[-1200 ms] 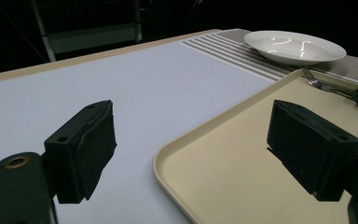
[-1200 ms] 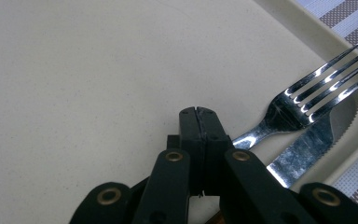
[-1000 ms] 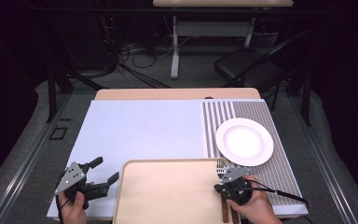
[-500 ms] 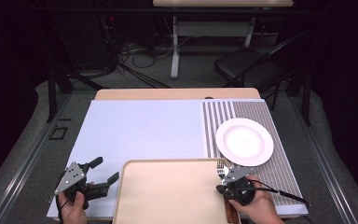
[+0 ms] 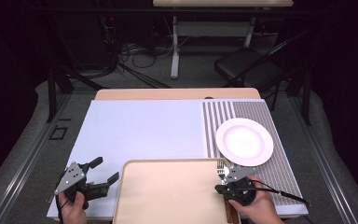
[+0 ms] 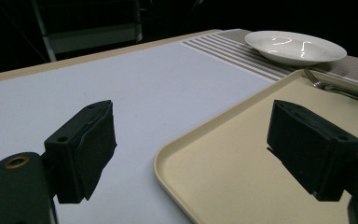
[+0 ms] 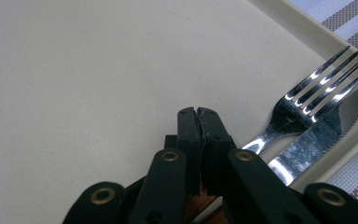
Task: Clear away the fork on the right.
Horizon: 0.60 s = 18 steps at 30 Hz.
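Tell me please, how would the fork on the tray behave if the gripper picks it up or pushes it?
The fork looks like polished metal, so it is probably stiff and may slip between the pads. It lies flat on a serrated knife by the tray rim, so a push would likely slide it, not roll it.

Hidden and cut-off parts around the beige plastic tray (image 5: 168, 196)

The tray's near edge runs off the high view's bottom; the black right gripper (image 7: 198, 114) covers the handles of the steel fork (image 7: 307, 100) and serrated knife (image 7: 324, 133), so what its closed jaws pinch stays unclear.
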### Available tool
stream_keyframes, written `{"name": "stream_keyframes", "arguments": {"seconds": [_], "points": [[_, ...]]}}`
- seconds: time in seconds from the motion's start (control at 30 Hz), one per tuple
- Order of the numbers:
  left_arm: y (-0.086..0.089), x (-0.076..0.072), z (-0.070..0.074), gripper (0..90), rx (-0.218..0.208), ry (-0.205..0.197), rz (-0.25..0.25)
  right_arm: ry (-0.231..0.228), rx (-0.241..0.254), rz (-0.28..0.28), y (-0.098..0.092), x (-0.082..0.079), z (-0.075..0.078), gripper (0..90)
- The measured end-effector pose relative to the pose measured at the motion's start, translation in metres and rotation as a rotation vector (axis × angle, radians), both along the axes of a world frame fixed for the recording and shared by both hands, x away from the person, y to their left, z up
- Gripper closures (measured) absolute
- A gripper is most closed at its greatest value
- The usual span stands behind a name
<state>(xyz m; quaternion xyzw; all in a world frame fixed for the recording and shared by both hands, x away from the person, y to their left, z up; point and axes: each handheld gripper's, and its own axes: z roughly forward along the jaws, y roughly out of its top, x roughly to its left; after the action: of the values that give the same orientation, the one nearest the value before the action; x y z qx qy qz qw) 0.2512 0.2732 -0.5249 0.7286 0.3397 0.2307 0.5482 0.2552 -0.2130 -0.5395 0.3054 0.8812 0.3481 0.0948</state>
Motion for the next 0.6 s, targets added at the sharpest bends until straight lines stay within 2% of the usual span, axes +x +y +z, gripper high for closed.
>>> {"name": "stream_keyframes", "arguments": {"seconds": [0.23,0.47,0.6], "points": [[0.000,0.000,0.000,15.5,0.002,0.000,-0.001,-0.010,0.052,-0.010,-0.003,-0.003,0.009,84.1],[-0.001,0.000,0.000,15.5,0.001,0.000,0.002,-0.051,0.110,-0.025,-0.011,-0.006,0.024,78.3],[0.000,0.000,0.000,15.5,0.003,0.001,0.000,-0.079,0.111,-0.029,-0.016,-0.006,0.029,74.9]]}}
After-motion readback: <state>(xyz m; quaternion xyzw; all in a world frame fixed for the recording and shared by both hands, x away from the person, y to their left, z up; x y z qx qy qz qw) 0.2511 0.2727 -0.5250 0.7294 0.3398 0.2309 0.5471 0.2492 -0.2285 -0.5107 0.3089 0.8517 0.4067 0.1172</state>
